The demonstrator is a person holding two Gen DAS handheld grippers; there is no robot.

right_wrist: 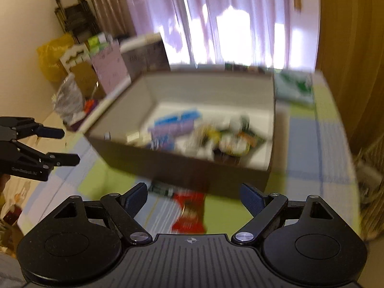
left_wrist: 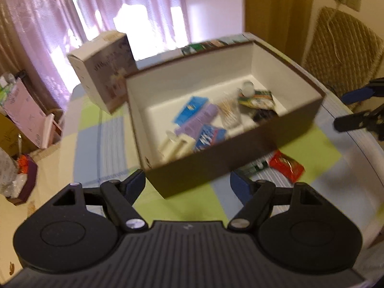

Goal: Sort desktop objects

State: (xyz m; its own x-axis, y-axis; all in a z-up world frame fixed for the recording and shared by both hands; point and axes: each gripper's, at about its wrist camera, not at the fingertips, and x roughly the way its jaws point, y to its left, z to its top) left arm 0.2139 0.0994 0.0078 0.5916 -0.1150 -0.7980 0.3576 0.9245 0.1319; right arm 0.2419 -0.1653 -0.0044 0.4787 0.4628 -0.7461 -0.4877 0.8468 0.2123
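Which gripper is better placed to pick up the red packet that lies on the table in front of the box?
Probably the right gripper: the red packet lies almost between its open fingers. In the left wrist view the left gripper is also open and empty, but the packet lies off to its right.

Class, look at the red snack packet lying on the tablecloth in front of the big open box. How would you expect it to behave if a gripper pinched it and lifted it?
The red packet looks like thin, glossy, crinkled film, so it would probably flex and sag rather than stay stiff. The shiny surface may slip between pads. It lies flat, so rolling seems unlikely.
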